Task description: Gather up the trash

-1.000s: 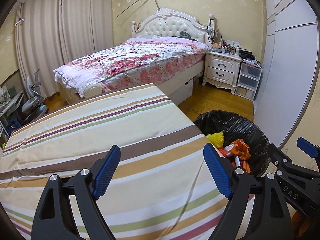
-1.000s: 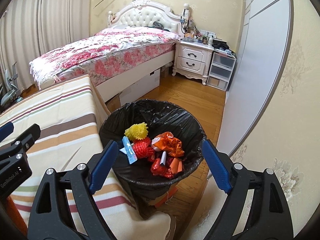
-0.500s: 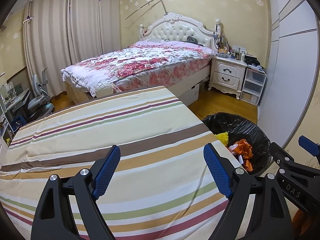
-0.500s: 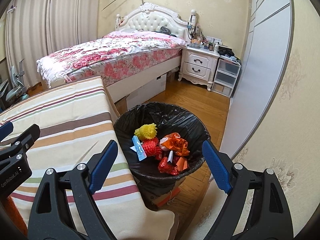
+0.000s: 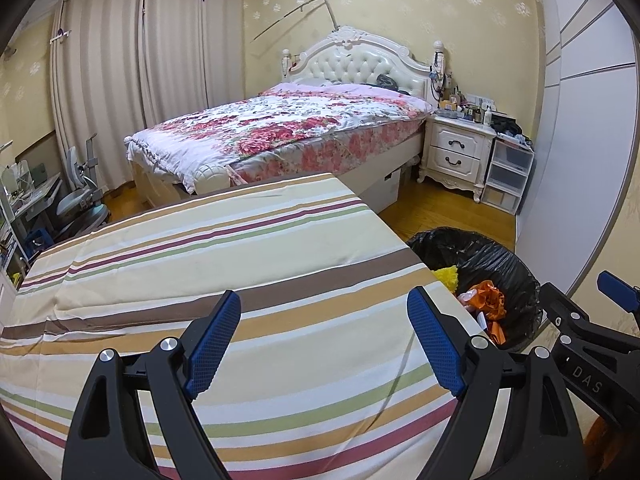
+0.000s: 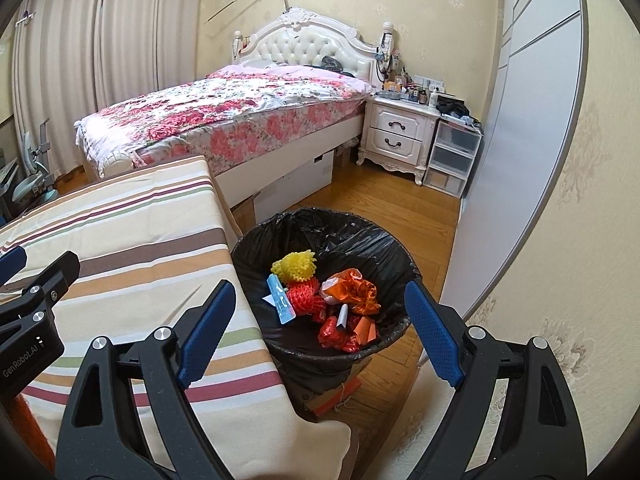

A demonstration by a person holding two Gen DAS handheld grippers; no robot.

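Even, soft indoor light; sharp focus; strong fisheye bending, dark vignette at corners.

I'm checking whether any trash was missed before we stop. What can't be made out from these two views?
- Left wrist view: the striped tablecloth near edge is cut off by the left gripper and the frame.
- Left wrist view: most of the trash bin is hidden behind the table's edge.
- Right wrist view: the floor under the bin is hidden.
- Nightstand items are too small to identify.

Glossy plastic bin liner [image 6: 362,240]; matt striped cloth [image 5: 224,264]; wood floor [image 6: 384,200].
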